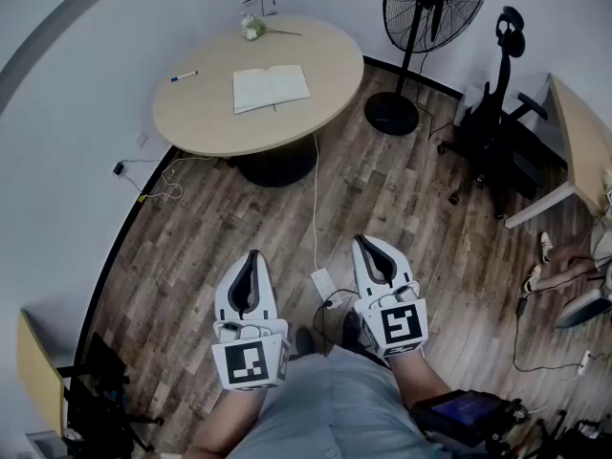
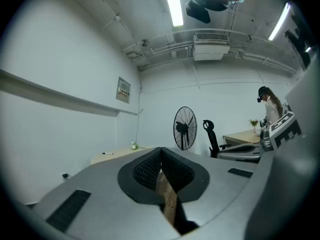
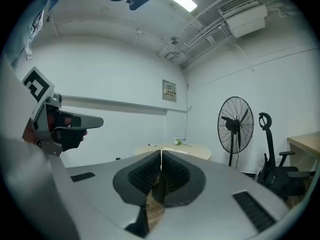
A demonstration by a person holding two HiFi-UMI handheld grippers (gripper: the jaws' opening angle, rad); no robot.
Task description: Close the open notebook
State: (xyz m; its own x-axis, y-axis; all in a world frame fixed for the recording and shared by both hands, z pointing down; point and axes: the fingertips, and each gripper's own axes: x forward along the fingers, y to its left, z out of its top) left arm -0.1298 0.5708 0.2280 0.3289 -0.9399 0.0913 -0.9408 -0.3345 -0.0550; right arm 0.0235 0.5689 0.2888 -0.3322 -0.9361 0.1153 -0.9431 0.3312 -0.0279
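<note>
The room has white walls and a dark wood-plank floor. We find the white open notebook lying flat, pages up, near the middle of a round pale wooden table at the far side, well apart from both tools. Its pages are too small to read. The table's dark pedestal is largely hidden under the top. A small green-and-white object at the table's far edge cannot be identified. A second pale desk is cut off by the right edge. A blue-capped pen lies left of the notebook. A black pedestal fan and a black office chair stand right of the table. A white cable runs from the table to a white power strip on the floor between the tools. The white left gripper and white right gripper each have their black-padded jaws pressed together on nothing. A wall panel carries print we cannot read.
</note>
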